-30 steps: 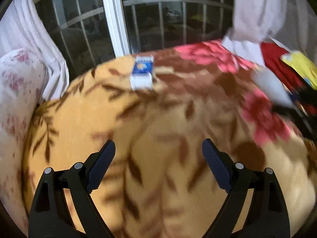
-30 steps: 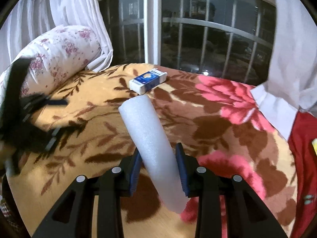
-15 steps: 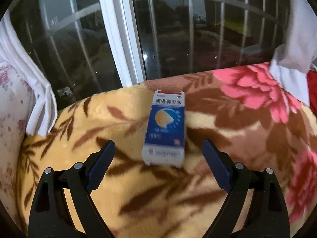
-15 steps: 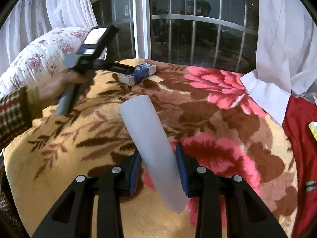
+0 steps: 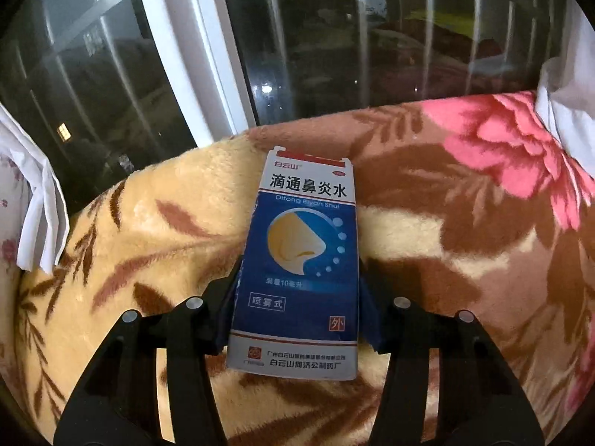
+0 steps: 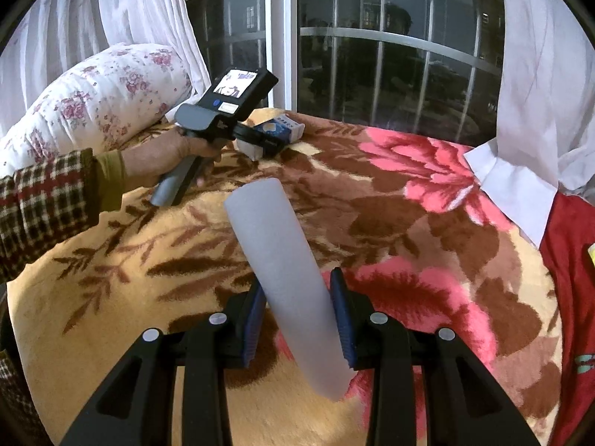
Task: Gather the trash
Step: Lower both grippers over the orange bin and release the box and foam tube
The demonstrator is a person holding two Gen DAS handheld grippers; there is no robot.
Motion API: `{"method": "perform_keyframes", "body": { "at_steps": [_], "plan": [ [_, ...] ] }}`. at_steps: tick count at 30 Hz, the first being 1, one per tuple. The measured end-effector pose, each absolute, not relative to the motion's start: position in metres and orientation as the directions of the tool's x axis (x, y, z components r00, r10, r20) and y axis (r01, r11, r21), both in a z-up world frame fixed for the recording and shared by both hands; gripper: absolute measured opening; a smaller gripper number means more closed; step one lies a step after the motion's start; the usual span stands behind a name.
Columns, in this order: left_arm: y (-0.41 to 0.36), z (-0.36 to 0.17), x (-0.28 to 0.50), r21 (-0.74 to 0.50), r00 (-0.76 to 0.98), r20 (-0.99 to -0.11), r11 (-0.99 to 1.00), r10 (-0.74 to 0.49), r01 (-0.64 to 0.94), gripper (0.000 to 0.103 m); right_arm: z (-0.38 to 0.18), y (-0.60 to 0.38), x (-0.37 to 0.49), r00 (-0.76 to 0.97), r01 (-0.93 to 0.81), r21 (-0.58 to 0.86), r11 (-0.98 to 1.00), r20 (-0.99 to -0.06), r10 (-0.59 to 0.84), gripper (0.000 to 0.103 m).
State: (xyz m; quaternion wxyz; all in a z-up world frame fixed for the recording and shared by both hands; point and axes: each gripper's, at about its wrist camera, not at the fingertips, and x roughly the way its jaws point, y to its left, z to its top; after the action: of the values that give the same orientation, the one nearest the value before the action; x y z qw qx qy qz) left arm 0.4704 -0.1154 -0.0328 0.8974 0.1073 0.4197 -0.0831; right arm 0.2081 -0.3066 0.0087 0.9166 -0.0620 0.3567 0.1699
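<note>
The left gripper (image 5: 295,308) angles down over the flowered blanket (image 5: 465,252) near the window (image 5: 334,37), its jaws closing on the blue medicine box (image 5: 297,260) lying between them, pads at its sides. A hand (image 6: 163,160) in a plaid sleeve (image 6: 41,193) grips its handle. The right gripper (image 6: 297,319) tilts downward, pinching a white foam tube (image 6: 282,260) above the blanket, nearer than the box.
</note>
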Motion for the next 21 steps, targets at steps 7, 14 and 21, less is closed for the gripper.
{"method": "perform_keyframes", "body": {
  "at_steps": [7, 14, 21],
  "plan": [
    [-0.102, -0.011, 0.421, 0.087, 0.653, -0.751, 0.964, -0.102, 0.251, 0.051, 0.019, -0.298, 0.195, 0.698, -0.359, 0.013, 0.933, -0.660, 0.278, 0.035],
    [-0.069, 0.030, 0.297, 0.099, 0.669, -0.728, 0.943, -0.148, 0.317, 0.051, 0.040, -0.275, 0.138, 0.695, -0.381, 0.033, 0.924, -0.649, 0.310, 0.035],
    [-0.029, 0.050, 0.145, 0.053, 0.633, -0.743, 0.923, -0.218, 0.381, 0.052, 0.042, -0.233, 0.045, 0.640, -0.438, 0.106, 0.893, -0.661, 0.392, 0.035]
  ]
}}
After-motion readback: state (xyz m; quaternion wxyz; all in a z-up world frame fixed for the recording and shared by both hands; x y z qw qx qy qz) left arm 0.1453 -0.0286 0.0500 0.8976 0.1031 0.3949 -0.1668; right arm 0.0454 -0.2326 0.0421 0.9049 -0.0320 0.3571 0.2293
